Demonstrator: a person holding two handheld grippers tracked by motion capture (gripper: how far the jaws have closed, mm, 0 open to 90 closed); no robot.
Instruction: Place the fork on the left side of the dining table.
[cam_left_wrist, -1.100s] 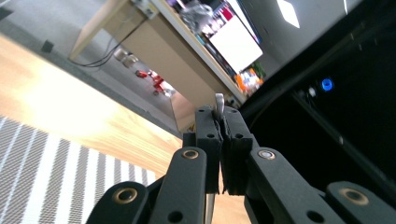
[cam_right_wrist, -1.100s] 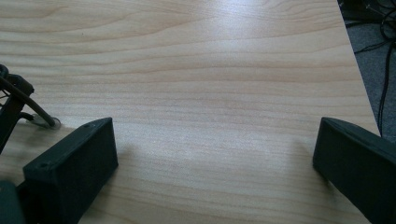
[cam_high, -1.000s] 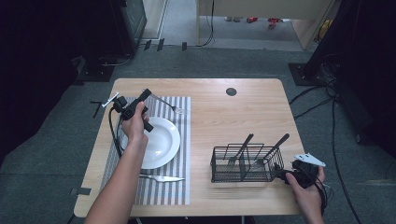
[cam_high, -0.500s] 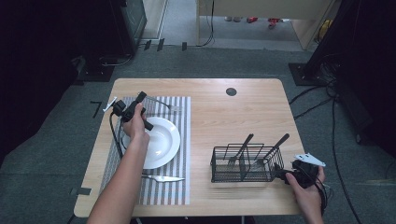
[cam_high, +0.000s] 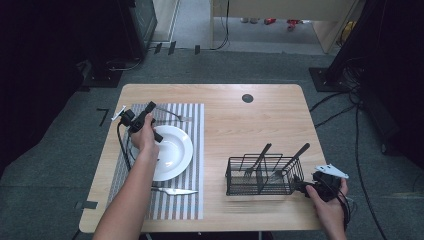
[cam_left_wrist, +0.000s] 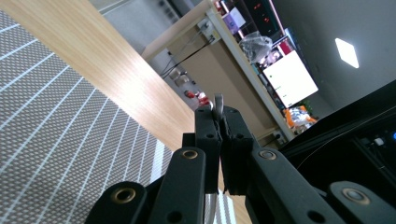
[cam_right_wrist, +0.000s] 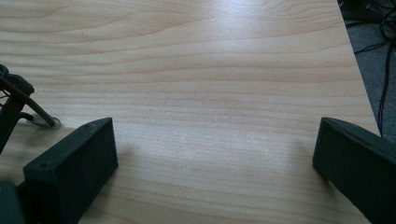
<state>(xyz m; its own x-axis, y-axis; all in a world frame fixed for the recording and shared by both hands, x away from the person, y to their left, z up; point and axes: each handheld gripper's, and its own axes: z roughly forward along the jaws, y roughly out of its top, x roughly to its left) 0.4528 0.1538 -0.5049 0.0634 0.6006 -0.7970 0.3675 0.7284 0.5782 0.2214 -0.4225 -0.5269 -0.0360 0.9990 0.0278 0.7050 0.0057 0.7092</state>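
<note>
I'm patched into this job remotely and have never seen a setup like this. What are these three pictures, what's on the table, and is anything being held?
No robot here: a person holds a hand-held two-jaw gripper in each hand. The high view looks down on the light wooden table from above the person's side. The other two pictures come from cameras riding on the grippers, looking along their black jaws.

On the table lie a grey striped placemat with a round white plate, a silver fork beyond the plate and a silver knife before it. To the right stands a black wire cutlery basket holding dark-handled utensils.

The left gripper is shut on a thin silver utensil; which kind I cannot tell. The right gripper rests open just right of the basket, holding nothing.
</note>
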